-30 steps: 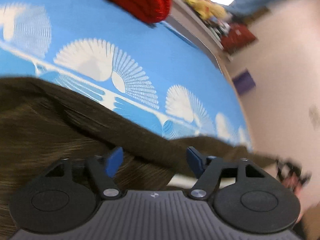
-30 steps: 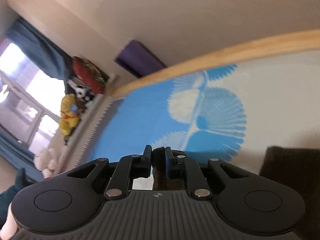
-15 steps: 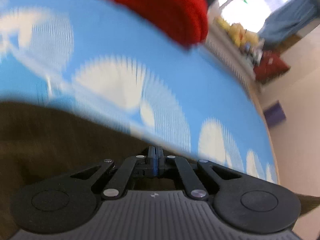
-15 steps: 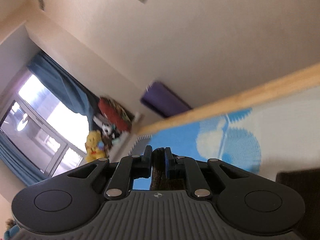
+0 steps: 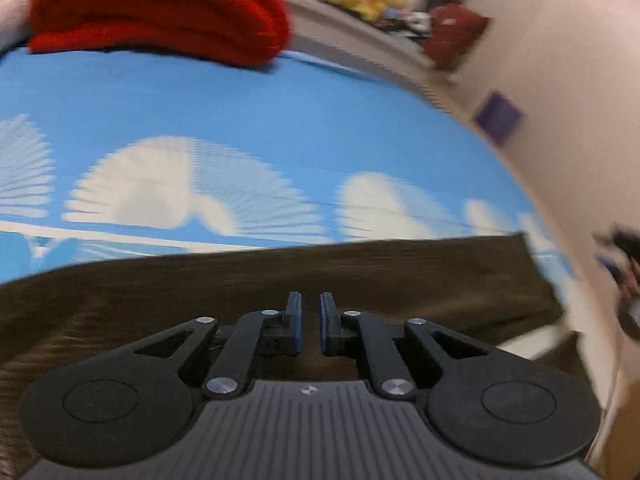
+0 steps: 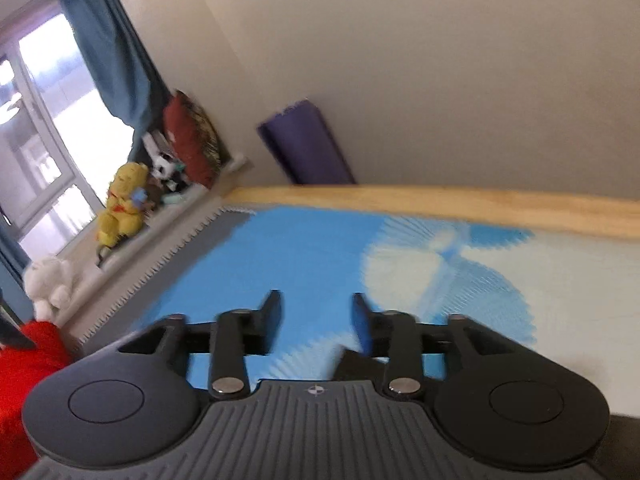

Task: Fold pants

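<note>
Jaws just opening on both sides: left gripper (image 5: 310, 316) a narrow slit apart, right gripper (image 6: 316, 320) wide, nothing pinched in either.

One blue mat (image 5: 280, 120) with white fans fills both views; one pair of brown pants (image 5: 400, 272) lies flat across its near part, right under the downward-tilted left gripper. One red folded garment (image 5: 160, 8) sits at the far edge. The right gripper points low across bare mat towards the wall.
</note>
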`<action>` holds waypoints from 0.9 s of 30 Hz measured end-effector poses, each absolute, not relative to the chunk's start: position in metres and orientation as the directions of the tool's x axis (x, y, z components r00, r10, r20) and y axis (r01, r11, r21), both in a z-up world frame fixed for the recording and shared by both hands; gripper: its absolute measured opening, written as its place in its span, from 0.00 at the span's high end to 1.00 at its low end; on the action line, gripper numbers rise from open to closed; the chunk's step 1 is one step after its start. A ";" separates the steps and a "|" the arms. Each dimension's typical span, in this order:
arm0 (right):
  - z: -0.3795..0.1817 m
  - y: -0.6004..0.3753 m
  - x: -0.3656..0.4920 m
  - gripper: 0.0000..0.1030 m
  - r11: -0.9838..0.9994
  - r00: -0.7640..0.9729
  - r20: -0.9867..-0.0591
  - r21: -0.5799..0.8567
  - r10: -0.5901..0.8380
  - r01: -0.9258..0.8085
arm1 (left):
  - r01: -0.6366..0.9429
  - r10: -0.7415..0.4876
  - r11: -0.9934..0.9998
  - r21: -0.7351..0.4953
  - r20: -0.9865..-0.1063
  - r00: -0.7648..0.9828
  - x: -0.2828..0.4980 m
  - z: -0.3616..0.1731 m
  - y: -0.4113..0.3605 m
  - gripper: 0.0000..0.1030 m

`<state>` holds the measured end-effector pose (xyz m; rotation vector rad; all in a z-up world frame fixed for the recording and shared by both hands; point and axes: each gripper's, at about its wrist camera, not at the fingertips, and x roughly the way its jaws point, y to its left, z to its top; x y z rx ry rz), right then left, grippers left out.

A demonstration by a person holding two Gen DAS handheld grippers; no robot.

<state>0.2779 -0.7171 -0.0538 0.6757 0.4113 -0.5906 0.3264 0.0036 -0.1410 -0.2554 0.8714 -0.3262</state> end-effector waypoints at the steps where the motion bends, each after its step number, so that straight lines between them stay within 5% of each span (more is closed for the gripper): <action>1: -0.073 -0.722 0.269 0.56 0.612 0.729 -0.580 0.440 -0.365 0.657 | 0.142 -0.343 0.934 -0.327 -0.714 0.611 0.331 -0.145 0.012 0.86; 3: -0.110 -0.735 0.255 0.56 0.554 0.667 -0.662 0.431 -0.342 0.712 | 0.058 -0.244 0.962 -0.268 -0.740 0.627 0.341 -0.152 0.037 0.85; 6: -0.159 -0.751 0.242 0.55 0.449 0.587 -0.759 0.435 -0.284 0.780 | -0.062 -0.084 0.985 -0.160 -0.763 0.641 0.352 -0.156 0.077 0.65; 9: -0.188 -0.748 0.246 0.54 0.442 0.563 -0.784 0.422 -0.259 0.792 | -0.136 0.031 0.988 -0.070 -0.778 0.628 0.352 -0.151 0.108 0.47; 12: -0.188 -0.742 0.262 0.54 0.518 0.582 -0.760 0.388 -0.287 0.762 | -0.141 0.041 0.989 -0.052 -0.810 0.585 0.349 -0.153 0.128 0.42; 13: -0.188 -0.743 0.267 0.62 0.541 0.583 -0.759 0.372 -0.292 0.755 | -0.131 0.041 0.990 -0.043 -0.817 0.576 0.348 -0.154 0.130 0.40; 14: -0.187 -0.741 0.270 0.93 0.561 0.573 -0.759 0.342 -0.308 0.754 | -0.113 0.047 0.993 -0.021 -0.821 0.569 0.343 -0.156 0.132 0.40; 19: -0.168 -0.751 0.256 0.94 0.534 0.564 -0.697 0.300 -0.443 0.790 | -0.010 0.145 0.985 0.171 -0.805 0.575 0.337 -0.173 0.126 0.31; 25: -0.175 -0.761 0.248 0.84 0.532 0.503 -0.778 0.263 -0.376 0.805 | -0.088 0.087 0.995 0.045 -0.820 0.566 0.332 -0.156 0.150 0.32; 27: -0.159 -0.749 0.240 0.64 0.572 0.529 -0.747 0.245 -0.404 0.783 | -0.175 0.019 0.980 -0.092 -0.838 0.545 0.331 -0.149 0.178 0.31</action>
